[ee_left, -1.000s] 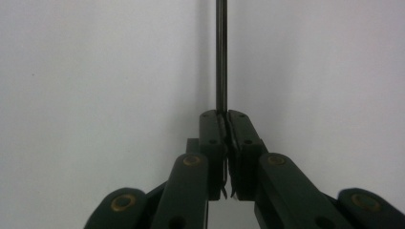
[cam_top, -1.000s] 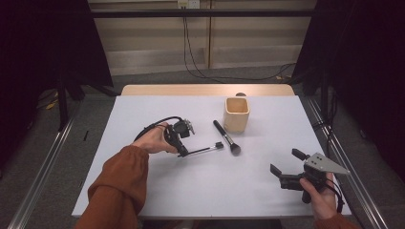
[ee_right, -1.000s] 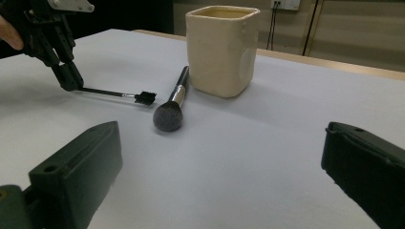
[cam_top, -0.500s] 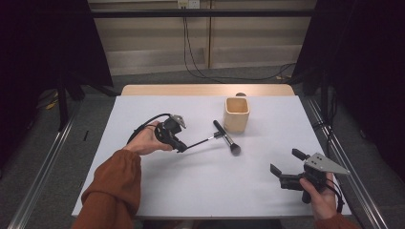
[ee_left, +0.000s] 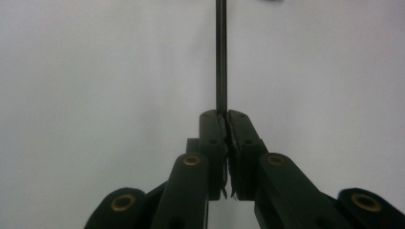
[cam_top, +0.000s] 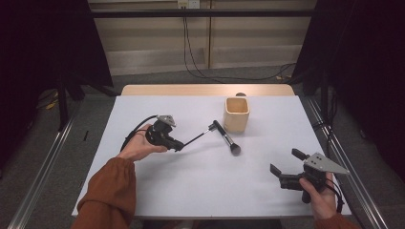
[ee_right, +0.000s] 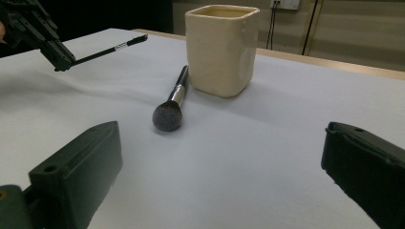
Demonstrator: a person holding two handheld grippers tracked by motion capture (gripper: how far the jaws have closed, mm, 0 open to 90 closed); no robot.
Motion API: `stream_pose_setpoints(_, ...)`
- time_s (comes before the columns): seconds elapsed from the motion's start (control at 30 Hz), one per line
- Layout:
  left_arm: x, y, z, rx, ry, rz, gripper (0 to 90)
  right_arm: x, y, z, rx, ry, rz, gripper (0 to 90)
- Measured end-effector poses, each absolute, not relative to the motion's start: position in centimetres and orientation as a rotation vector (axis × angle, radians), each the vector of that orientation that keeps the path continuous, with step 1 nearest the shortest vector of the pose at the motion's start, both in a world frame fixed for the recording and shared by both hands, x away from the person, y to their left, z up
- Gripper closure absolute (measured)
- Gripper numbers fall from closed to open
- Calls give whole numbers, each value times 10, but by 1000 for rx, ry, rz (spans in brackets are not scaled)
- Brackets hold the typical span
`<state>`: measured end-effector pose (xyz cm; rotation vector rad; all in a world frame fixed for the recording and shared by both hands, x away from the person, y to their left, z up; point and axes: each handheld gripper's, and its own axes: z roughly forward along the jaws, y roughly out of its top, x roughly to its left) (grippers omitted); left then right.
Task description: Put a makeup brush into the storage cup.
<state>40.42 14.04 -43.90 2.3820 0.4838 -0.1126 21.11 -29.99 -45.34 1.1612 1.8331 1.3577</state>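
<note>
My left gripper (cam_top: pixel 180 145) is shut on one end of a thin black stick (cam_top: pixel 198 137), held just above the white table; the stick's free end points toward the beige cup (cam_top: pixel 237 114). In the left gripper view the jaws stand pressed together on the stick (ee_left: pixel 220 57). A black makeup brush (cam_top: pixel 227 137) lies on the table by the cup, bristle head toward me. My right gripper (cam_top: pixel 285 162) rests open at the near right, with nothing between its jaws. In its own view the right gripper (ee_right: pixel 222 131) faces the brush (ee_right: pixel 174 100), the cup (ee_right: pixel 220 47) and the left gripper (ee_right: pixel 59 59).
The white table (cam_top: pixel 200 191) has a wooden strip along its far edge. Metal rails run along the floor on both sides, and cables hang at the back wall. A cable trails from the left gripper over the table.
The left hand has shifted slightly left and away with the stick, whose free end has swung up toward the cup. The right hand has stayed put.
</note>
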Motion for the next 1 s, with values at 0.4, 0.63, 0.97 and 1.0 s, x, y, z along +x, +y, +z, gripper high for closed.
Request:
stream_pose_setpoints(0.4,393,151,-439,2214,528,-77,858,211,-300,-453,1161,1831,1358,0)
stream_pose_setpoints(0.63,385,155,-438,2153,549,-63,858,212,-299,-454,1160,1834,1362,0)
stream_pose_setpoints(0.97,372,162,-428,2019,565,-10,858,214,-295,-455,1155,1856,1366,0)
stream_pose_setpoints(1.0,370,164,-428,2001,565,-9,858,215,-294,-456,1158,1855,1368,0)
